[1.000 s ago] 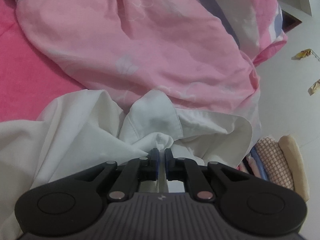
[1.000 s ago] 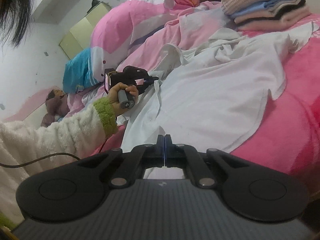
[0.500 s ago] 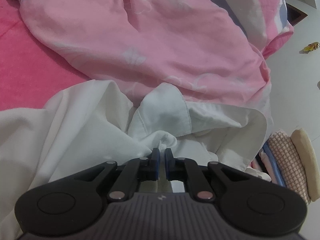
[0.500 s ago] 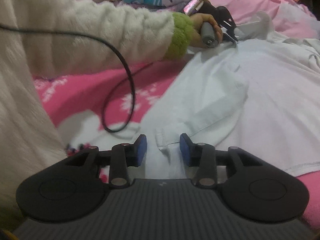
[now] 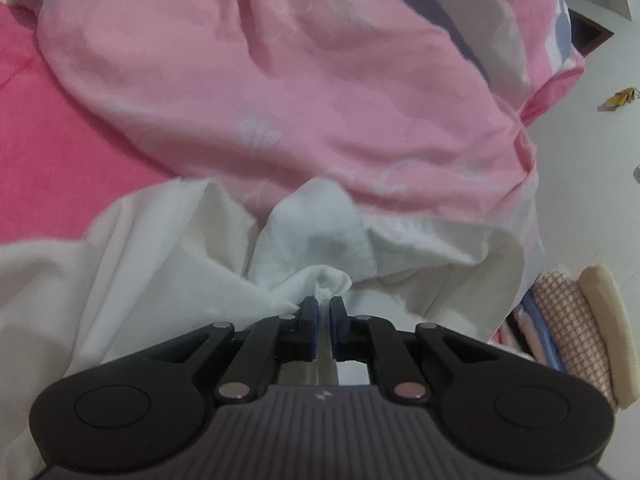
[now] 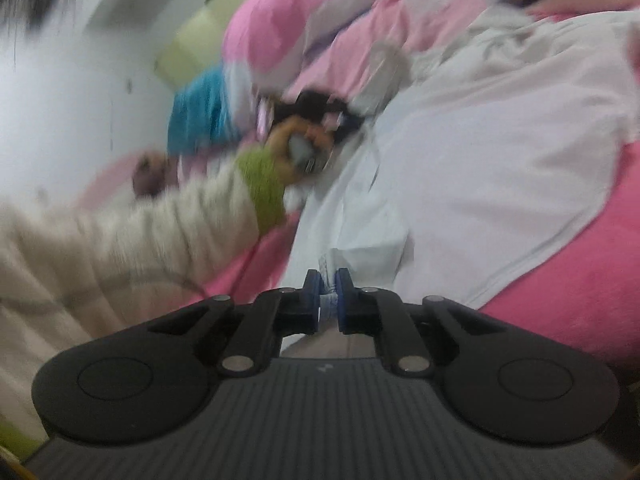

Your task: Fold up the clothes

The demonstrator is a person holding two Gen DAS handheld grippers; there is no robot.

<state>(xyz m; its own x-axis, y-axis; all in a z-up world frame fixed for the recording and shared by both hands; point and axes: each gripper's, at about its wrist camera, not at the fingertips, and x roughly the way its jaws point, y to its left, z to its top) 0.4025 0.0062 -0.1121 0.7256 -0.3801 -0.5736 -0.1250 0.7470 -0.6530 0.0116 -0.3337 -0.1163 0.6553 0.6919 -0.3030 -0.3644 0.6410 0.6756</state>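
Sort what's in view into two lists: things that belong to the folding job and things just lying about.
In the job: white shirt, left gripper and right gripper, both pinching it.

Lying about: pink quilt, pile of folded clothes, blue pillow, pink bedsheet.
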